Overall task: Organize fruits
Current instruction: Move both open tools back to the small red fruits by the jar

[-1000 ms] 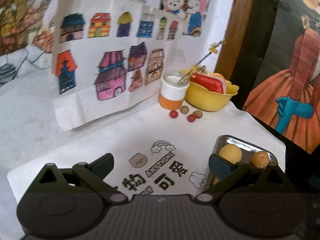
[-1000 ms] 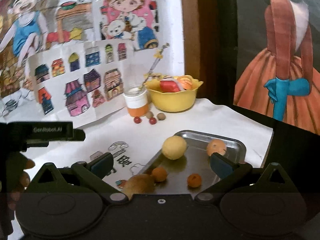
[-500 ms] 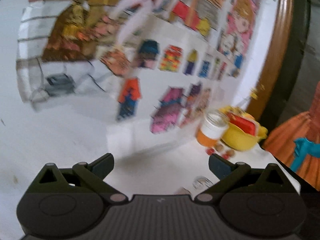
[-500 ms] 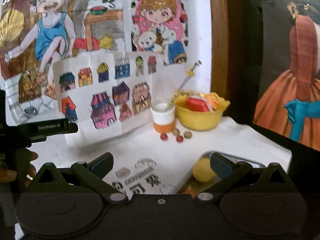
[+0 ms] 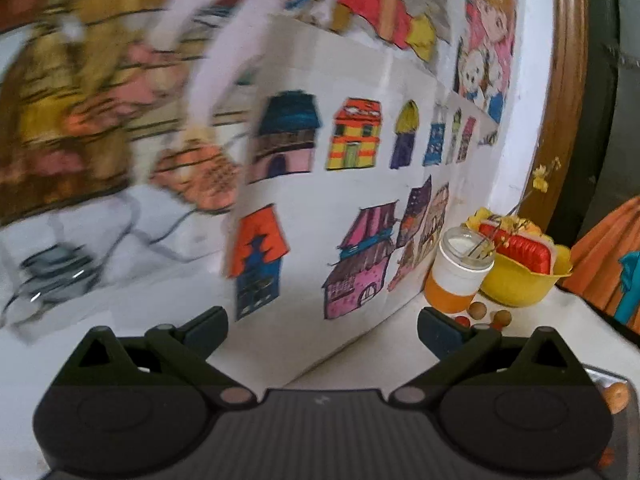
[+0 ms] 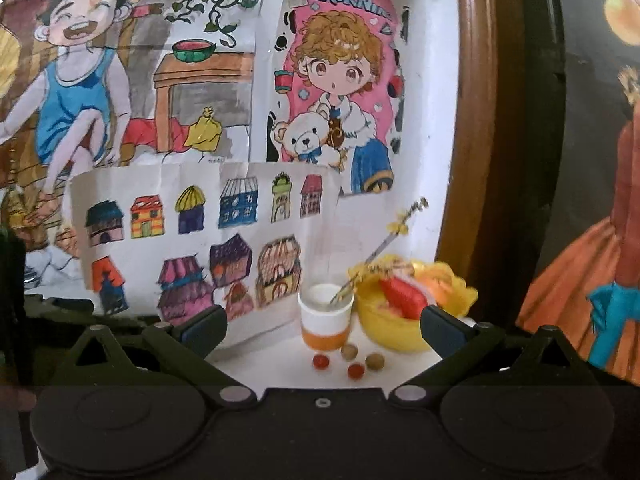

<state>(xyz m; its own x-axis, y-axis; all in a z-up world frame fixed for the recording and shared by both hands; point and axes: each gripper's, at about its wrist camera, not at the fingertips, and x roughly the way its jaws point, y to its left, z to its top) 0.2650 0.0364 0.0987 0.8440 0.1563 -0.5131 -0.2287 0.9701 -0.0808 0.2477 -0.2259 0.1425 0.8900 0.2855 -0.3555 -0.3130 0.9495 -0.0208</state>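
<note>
Both tools are being held wide apart, nothing gripped: left tool, right tool. Small fruits are lying on worktop, just before cup and yellow bowl. Approach should be lowered slowly, one fruit being centred between fingers.

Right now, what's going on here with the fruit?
Nothing is held. The left gripper and right gripper are both open and empty, raised toward the wall drawings. At the back stand a yellow bowl of fruit and a jar, with four small round fruits loose on the white table before them.
</note>
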